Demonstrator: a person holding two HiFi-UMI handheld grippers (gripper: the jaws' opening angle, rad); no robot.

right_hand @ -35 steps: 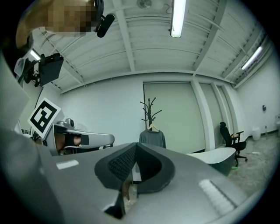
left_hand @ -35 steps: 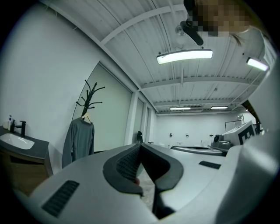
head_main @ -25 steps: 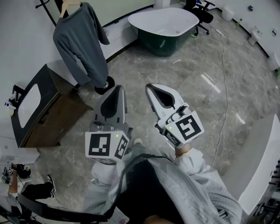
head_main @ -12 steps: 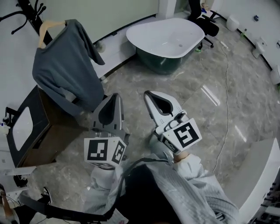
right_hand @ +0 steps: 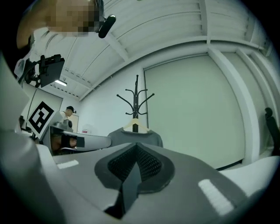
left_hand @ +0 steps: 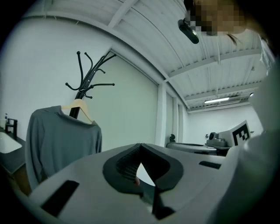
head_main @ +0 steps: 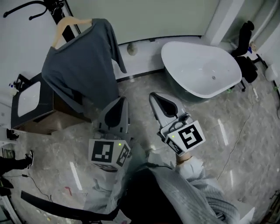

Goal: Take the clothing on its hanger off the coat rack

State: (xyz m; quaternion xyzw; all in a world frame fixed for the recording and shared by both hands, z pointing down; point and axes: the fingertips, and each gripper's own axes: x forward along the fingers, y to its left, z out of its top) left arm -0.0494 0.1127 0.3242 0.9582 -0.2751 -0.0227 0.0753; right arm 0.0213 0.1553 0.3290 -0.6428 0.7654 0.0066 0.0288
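Both grippers are held low over the marble floor (head_main: 144,83), side by side with a strip of open floor left between them. The left gripper (head_main: 119,101) is seen with its fingers pressed together on nothing, and the right gripper (head_main: 154,96) is likewise closed and empty.

The grey sweater (head_main: 83,70) is found ahead of the left fingers and a little to their left. It is draped on a wooden hanger (head_main: 65,25) that is hooked on the black coat rack (head_main: 56,6). In the head view its lower hem is overlapped by the left fingertips. In the left gripper view, clear air and bare wall (left_hand: 131,100) are shown between the sleeve edge and the closed fingers. From the right fingers the garment is placed ahead and to the left, well apart.

A dark cabinet (head_main: 43,118) topped with a white basin is set to the left of the left fingers, below the sweater's left edge. A white bathtub (head_main: 201,65) is seen ahead and to the right of the right fingers, with open floor left between its rim and the fingertips.
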